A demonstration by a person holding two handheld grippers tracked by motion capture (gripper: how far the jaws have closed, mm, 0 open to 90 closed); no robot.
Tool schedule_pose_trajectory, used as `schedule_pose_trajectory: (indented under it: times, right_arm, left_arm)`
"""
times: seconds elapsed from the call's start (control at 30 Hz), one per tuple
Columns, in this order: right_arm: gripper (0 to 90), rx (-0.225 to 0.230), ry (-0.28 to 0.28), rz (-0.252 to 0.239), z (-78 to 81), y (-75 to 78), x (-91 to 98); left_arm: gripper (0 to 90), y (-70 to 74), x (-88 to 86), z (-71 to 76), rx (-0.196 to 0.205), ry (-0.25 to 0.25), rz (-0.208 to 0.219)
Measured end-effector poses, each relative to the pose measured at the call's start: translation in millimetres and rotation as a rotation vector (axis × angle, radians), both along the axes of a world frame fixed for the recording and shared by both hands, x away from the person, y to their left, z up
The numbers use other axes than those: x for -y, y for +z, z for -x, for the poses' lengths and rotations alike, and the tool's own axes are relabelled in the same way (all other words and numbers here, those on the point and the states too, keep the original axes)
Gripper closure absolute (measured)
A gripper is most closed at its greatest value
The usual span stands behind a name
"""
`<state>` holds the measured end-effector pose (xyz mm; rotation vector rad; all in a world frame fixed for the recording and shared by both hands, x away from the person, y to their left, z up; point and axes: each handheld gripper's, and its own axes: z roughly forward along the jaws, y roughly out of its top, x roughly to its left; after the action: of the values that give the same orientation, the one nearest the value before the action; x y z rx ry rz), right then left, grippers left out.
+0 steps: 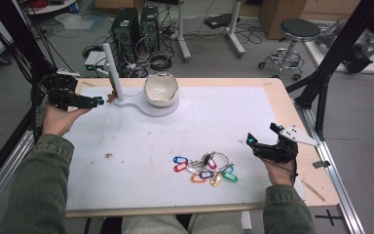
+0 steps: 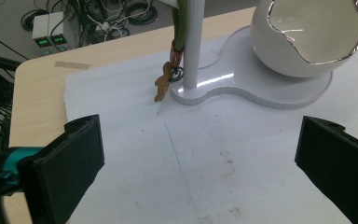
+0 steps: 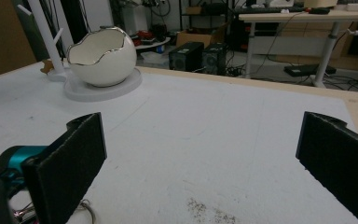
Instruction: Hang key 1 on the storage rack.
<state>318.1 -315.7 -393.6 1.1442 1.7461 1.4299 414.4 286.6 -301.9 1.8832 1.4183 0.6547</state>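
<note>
A: Quick pass. Your left gripper (image 1: 99, 101) sits at the far left of the tabletop (image 1: 292, 102), jaws wide apart, holding nothing.

B: What's nearest it?

A: A small brown key tag (image 2: 163, 84) hanging from a green strap (image 2: 181, 28) by the white post (image 2: 192, 44). The tag's tip looks to reach the white mat (image 2: 121, 140), just beside the stand base (image 2: 242, 88). Your left gripper is near it, not touching.

B: Right side?

A: Your right gripper (image 1: 259, 144) is at the right of the mat, jaws also wide apart, empty. The bunch of coloured key tags (image 1: 204, 169) lies on the mat at the near middle, just to its left and apart from it. In the right gripper view a bit of a key ring (image 3: 87, 207) shows low by the left jaw.

B: The bowl?

A: The white egg-shaped bowl (image 1: 161, 89), with its jagged silver rim, sits upright on the round end of the stand base, well apart from your right gripper. Can't tell what's inside it.
</note>
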Motion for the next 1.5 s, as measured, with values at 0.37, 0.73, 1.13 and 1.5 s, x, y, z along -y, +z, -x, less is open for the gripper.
schedule_pose_trajectory:
  times: [0.37, 0.73, 1.13, 1.5]
  right_arm:
    - [0.7, 0.000, 0.004, 0.007, -0.4, -0.3, -0.3]
    - [0.7, -0.006, 0.008, 0.015, 0.0, -0.9, -2.6]
    - [0.6, -0.004, 0.009, 0.019, -0.2, -1.1, -2.9]
    - [0.6, -0.012, 0.013, 0.025, -0.1, -1.6, -4.4]
  left_arm:
    - [1.6, -17.2, -3.7, 21.1, 0.020, 0.007, 0.050]
    - [1.6, -36.4, -8.5, 34.0, 0.022, 0.021, 0.073]
    - [1.6, -47.8, -6.6, 49.6, 0.051, 0.016, 0.089]
    - [1.6, -58.4, -5.2, 70.1, 0.103, -0.006, 0.105]
